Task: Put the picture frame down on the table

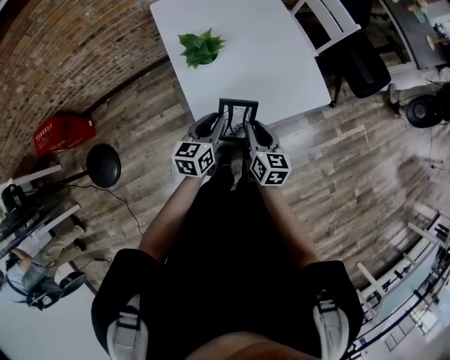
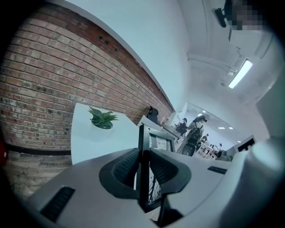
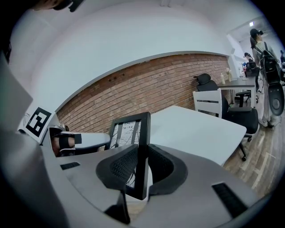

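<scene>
A black picture frame (image 1: 238,118) with a black-and-white print is held upright between both grippers, just over the near edge of the white table (image 1: 260,56). My left gripper (image 1: 216,133) is shut on the frame's left side; in the left gripper view the frame's edge (image 2: 143,173) is pinched between the dark pads. On the frame's right side my right gripper (image 1: 250,135) is shut as well, with the edge (image 3: 141,156) clamped between its pads. In the right gripper view the left gripper (image 3: 73,141) shows behind the frame.
A small green plant (image 1: 201,48) stands on the table's far part. A white chair (image 1: 330,21) and a black office chair (image 1: 362,63) stand to the table's right. Left on the wood floor are a black stool (image 1: 104,166) and a red crate (image 1: 62,132).
</scene>
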Motion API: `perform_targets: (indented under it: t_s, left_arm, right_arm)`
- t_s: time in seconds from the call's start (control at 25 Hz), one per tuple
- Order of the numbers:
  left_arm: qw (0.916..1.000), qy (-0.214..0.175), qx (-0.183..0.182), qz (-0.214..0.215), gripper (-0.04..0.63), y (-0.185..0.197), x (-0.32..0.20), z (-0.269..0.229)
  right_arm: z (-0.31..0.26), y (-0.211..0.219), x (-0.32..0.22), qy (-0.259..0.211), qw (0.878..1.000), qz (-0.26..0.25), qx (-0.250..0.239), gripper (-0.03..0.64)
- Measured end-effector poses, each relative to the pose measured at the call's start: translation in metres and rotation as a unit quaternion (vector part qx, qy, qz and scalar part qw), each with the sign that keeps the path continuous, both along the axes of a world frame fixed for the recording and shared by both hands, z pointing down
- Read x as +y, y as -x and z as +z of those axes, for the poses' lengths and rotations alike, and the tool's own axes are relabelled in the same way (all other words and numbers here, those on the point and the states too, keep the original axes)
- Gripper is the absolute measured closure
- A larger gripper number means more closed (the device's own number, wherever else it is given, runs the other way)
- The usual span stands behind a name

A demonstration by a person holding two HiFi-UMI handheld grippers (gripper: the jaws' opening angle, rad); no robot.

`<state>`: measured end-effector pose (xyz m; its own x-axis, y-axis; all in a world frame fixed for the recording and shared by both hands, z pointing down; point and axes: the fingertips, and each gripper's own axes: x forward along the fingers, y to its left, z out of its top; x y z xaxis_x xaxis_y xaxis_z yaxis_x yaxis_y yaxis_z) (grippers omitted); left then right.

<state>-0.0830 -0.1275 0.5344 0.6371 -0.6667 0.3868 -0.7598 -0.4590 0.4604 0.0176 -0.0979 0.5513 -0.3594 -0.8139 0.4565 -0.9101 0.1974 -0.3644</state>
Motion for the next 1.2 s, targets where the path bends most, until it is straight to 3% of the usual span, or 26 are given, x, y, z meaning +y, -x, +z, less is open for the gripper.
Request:
perform_targets:
  t_s: [1.2]
  left_arm:
    - [0.9989, 0.041, -0.013, -0.019, 0.514, -0.023, -0.060, 0.039]
  right_arm:
    - [0.035, -0.024, -0.062, 0.038, 0.999, -0.021, -0.004, 0.546]
